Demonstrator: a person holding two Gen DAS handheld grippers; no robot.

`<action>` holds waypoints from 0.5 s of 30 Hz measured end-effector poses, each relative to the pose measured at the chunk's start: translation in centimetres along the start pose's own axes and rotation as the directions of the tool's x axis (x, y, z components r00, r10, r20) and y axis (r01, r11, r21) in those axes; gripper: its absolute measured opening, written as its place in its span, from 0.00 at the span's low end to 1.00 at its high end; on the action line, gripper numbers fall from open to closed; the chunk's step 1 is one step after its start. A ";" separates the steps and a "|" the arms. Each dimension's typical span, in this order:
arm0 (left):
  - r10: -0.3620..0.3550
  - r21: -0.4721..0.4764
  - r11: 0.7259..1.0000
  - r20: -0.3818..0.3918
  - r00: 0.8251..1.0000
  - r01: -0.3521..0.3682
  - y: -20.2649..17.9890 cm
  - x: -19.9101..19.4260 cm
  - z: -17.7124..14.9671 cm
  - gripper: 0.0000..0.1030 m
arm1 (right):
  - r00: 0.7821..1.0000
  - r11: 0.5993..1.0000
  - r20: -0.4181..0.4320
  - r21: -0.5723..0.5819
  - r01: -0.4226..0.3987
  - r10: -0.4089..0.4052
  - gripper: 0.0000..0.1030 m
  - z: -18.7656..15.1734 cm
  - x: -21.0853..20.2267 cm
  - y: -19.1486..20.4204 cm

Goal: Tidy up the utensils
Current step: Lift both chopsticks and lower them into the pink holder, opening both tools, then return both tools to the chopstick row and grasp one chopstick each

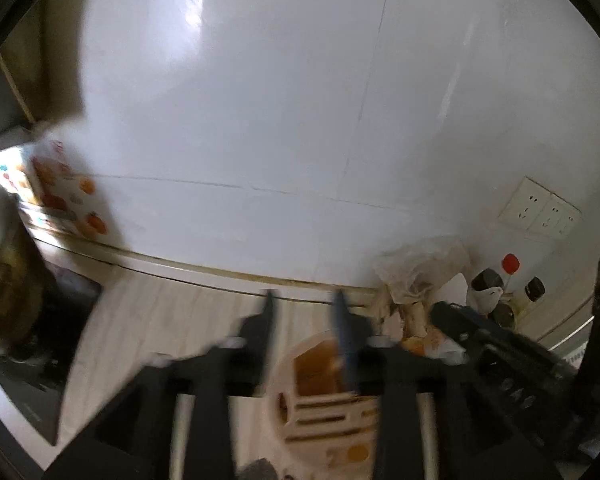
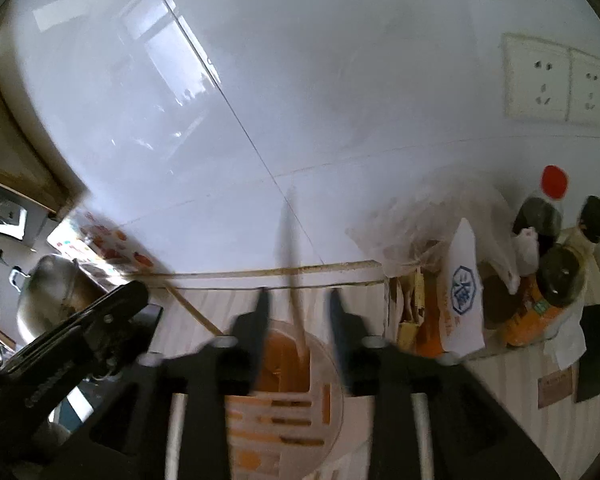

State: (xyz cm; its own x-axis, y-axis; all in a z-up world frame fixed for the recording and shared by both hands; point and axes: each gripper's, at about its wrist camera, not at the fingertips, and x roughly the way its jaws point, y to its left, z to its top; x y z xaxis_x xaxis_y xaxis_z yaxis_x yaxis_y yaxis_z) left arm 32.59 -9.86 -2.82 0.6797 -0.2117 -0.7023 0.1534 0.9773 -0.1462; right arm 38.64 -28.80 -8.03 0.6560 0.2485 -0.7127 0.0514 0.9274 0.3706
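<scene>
White tiled wall (image 2: 340,100) behind pale striped counter (image 2: 500,400). One slotted utensil holder (image 2: 284,408) is seen below both grippers, w/ one utensil handle (image 2: 296,280) standing in it. Left gripper (image 1: 306,300) & right gripper (image 2: 298,300): jaws spread, nothing pinched. Two wall sockets (image 2: 560,80), approx. three dark-capped bottles (image 2: 540,220) at right.

Bright window glare on the white wall tiles (image 1: 260,100); motion blur throughout; dark, bowed fisheye edges

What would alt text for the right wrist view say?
Two open black gripper fingers hover above a round slotted utensil holder on a pale counter, with a blurred upright stick-like utensil between them. White tiled wall behind; bottles right, the other gripper left.
</scene>
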 end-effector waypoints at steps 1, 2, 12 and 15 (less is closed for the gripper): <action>0.016 -0.016 1.000 0.017 1.000 -0.016 0.4 -1.1 -0.1 0.73 | 1.000 1.000 0.010 0.002 0.002 -0.002 0.50 -0.1 -0.8 0.0; 0.031 -0.032 0.999 0.029 0.999 -0.030 0.8 -1.9 -0.1 0.79 | 1.000 1.000 0.019 0.010 0.003 -0.003 0.50 -0.4 -1.7 0.0; 0.111 -0.026 0.994 0.022 0.994 -0.110 4.3 -6.5 -4.6 1.00 | 0.993 0.992 0.068 0.093 0.086 -0.092 0.64 -4.8 -8.4 -0.8; 0.133 -0.015 0.991 -0.025 0.991 -0.133 5.5 -6.1 -7.2 1.00 | 0.990 0.988 0.083 0.111 0.103 -0.112 0.75 -7.2 -9.3 -1.2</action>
State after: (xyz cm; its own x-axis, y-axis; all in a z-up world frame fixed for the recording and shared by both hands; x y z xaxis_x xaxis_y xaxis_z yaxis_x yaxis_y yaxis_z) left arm 24.09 -3.16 -4.37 0.6762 -0.0798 -0.7323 0.0506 0.9968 -0.0620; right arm 27.07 -30.21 -6.15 0.7062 0.1187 -0.6980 0.2019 0.9111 0.3592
